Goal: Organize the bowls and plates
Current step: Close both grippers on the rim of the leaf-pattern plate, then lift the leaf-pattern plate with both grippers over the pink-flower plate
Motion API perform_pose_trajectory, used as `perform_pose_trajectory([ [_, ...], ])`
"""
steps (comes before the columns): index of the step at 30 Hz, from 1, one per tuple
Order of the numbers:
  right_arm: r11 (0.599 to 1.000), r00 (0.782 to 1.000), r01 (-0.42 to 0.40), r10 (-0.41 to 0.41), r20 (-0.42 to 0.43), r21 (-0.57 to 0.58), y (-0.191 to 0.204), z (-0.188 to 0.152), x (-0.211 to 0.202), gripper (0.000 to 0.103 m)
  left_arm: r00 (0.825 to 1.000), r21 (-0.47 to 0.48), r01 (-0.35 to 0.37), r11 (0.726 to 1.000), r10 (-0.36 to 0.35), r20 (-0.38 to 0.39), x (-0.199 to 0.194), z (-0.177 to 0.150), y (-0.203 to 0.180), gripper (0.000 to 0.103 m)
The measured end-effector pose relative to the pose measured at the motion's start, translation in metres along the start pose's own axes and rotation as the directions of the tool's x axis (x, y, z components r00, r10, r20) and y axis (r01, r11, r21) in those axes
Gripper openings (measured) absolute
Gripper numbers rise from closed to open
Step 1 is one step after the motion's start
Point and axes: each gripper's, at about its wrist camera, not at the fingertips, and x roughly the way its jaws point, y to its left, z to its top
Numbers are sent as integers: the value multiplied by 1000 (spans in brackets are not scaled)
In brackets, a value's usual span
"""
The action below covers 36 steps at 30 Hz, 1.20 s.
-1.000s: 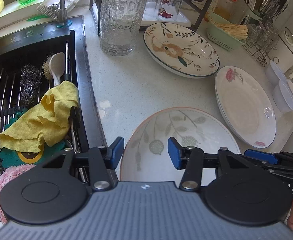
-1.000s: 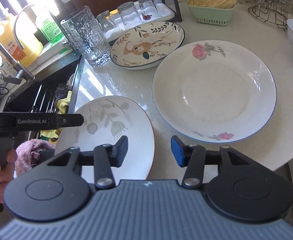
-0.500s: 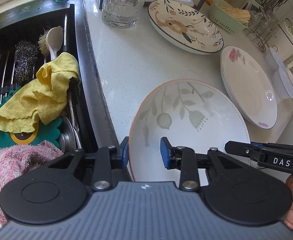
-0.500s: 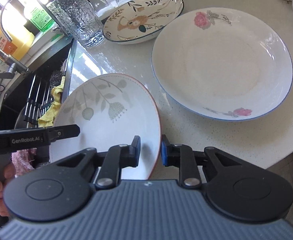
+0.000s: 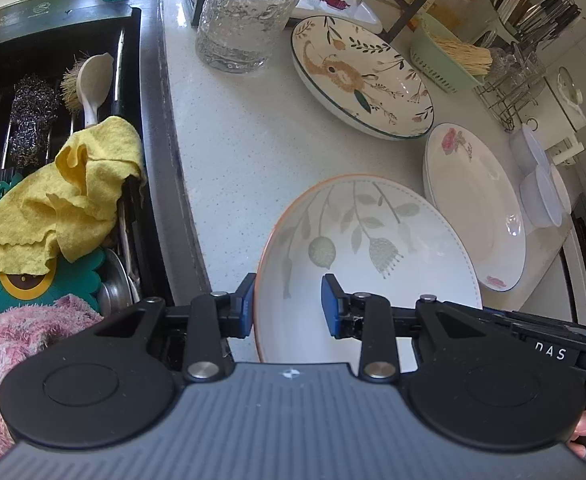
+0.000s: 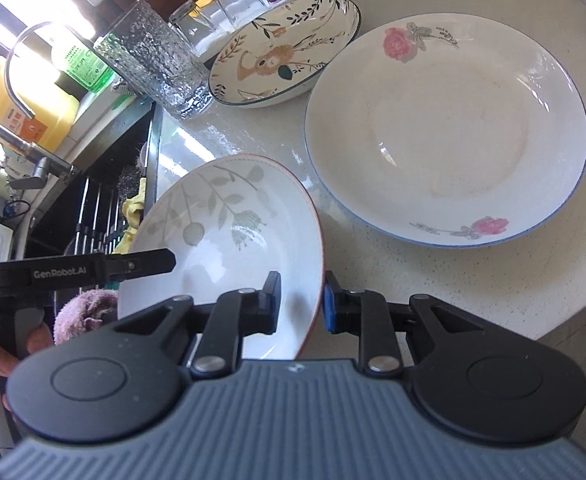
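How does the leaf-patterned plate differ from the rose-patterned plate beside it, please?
The leaf-patterned plate has grey-green leaves and an orange rim; the rose-patterned plate has pink roses and a blue rim. The leaf plate has the left gripper and right gripper straddling its edges and looks tilted; the rose plate lies flat on the counter, untouched. The rose plate looks larger. Both are white and empty.

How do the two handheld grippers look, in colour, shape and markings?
The left gripper and the right gripper look alike: black linkage arms with silver pivot pins, round black discs beside a ribbed grey body, and blue pads on the fingers. One handle reads "GenRobot.AI", the other "DAS". Bare fingers hold them; no cables or sleeves show.
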Motion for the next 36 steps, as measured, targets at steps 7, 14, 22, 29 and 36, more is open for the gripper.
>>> perform_pose_trajectory([
  [7,999,999,-36,36,5,32,-6,21,-22,25,1000,-11,21,1000,-21,19,-22,18,-25,38],
  [14,997,997,-73,72,42,29,-26,45,-51,25,997,12,38,999,-38,60,-27,47,-71,38],
  [22,996,991,-86,83,101,33,-71,84,-68,25,997,78,22,997,-28,67,-4,83,-131,38],
  [29,996,989,-73,66,130,45,-105,103,-79,25,999,54,49,997,-50,8,31,101,-160,38],
  [36,996,991,-86,84,100,16,-130,116,-71,25,999,-10,28,1000,-28,-28,61,106,-169,38],
])
